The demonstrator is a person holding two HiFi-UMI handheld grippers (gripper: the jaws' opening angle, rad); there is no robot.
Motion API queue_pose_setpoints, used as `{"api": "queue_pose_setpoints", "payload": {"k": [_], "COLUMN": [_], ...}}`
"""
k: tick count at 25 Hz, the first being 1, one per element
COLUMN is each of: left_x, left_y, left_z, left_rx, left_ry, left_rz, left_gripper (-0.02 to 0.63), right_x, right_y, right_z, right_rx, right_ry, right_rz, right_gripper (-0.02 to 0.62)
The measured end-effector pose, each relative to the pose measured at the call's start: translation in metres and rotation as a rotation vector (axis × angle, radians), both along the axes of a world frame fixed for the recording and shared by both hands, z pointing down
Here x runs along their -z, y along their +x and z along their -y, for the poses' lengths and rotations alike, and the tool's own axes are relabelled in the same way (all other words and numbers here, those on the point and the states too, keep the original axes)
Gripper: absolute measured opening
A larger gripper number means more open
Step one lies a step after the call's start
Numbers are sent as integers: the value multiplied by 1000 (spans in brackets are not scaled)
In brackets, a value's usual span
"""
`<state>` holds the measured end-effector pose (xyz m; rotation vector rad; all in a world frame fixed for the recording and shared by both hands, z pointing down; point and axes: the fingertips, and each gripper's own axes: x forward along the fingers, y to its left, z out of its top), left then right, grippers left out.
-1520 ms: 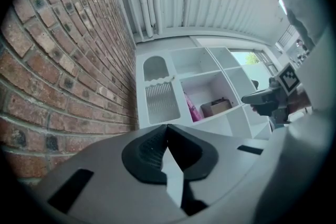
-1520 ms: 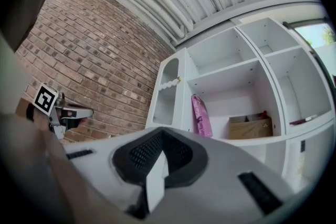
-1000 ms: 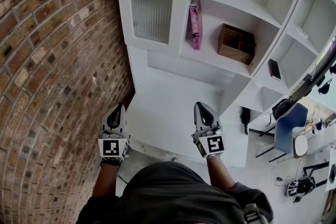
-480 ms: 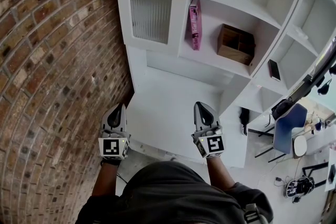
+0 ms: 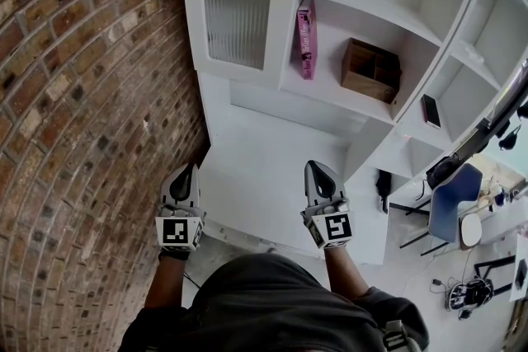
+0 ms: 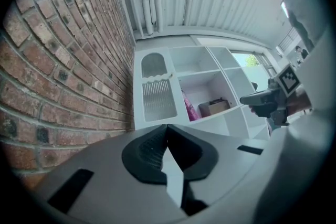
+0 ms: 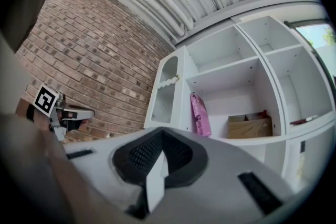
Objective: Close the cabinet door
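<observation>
Left gripper and right gripper both clenched on nothing, side by side, well short of white shelf unit, ribbed-glass cabinet door at its left end beside brick wall, pink book just beside door

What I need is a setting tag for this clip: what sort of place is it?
Probably an indoor workshop or office-like room: a bare brick wall, a white shelving unit with a ribbed-glass door, and a blue office chair nearby.
</observation>
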<state>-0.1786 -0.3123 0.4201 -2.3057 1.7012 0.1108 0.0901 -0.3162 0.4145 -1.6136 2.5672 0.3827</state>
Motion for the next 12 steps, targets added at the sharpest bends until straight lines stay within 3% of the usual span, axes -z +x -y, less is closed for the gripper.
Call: {"api": "queue_pose_setpoints", "payload": {"k": [12], "left_x": [0], "left_y": [1], "left_z": [1], "left_rx": [-5], "left_ry": [0], "left_rz": [1], "left_gripper": [2], "right_x": [0], "right_y": [-1], "right_z": [-1], "right_rx": [1], "right_ry": [-6], "right_rz": [-17], "right_gripper": [-5]}}
